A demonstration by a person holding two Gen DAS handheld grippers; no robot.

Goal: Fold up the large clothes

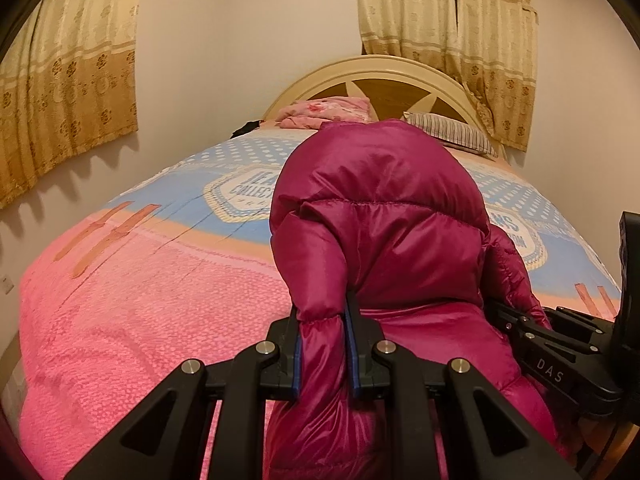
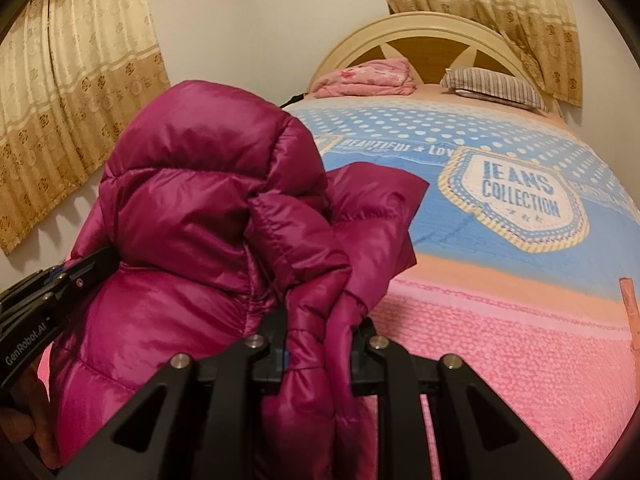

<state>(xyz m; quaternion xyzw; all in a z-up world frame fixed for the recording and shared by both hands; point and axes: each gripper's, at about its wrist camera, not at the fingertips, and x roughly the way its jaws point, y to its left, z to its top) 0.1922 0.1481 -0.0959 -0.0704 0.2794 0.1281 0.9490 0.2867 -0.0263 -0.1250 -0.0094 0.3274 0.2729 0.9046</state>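
Cream walls and patterned beige curtains [image 1: 68, 92] enclose a bedroom; a bed [image 1: 132, 312] fills the lower field of both views.

Left gripper [image 1: 323, 344]: jaws pinching a padded fold of the magenta puffer jacket [image 1: 380, 208]; blue pads [image 1: 352, 344] press the fabric from both sides; the jacket bulges above the jaws and hangs below them, in front of the bed. The right gripper shows at the right edge of the left wrist view, touching the same jacket.

Right gripper [image 2: 320, 344]: jaws pinching a bunched, quilted edge of the jacket [image 2: 192, 208]; the fabric rises above the jaws in a rounded mound and drops between the linkage arms; a flap of it projects to the right over the bedspread. The left gripper shows at the left edge of this view, gripping the garment's far side.

Beyond the jacket: a bedspread [image 2: 520, 320], pink near the foot, blue with white dots and a "JEANS COLLECTION" badge [image 2: 516, 196] further up; a folded pink blanket [image 2: 368, 78] and a striped pillow [image 2: 496, 86] lie at the head, apart from one another; an arched cream headboard [image 2: 420, 28] with wood panels stands behind them.
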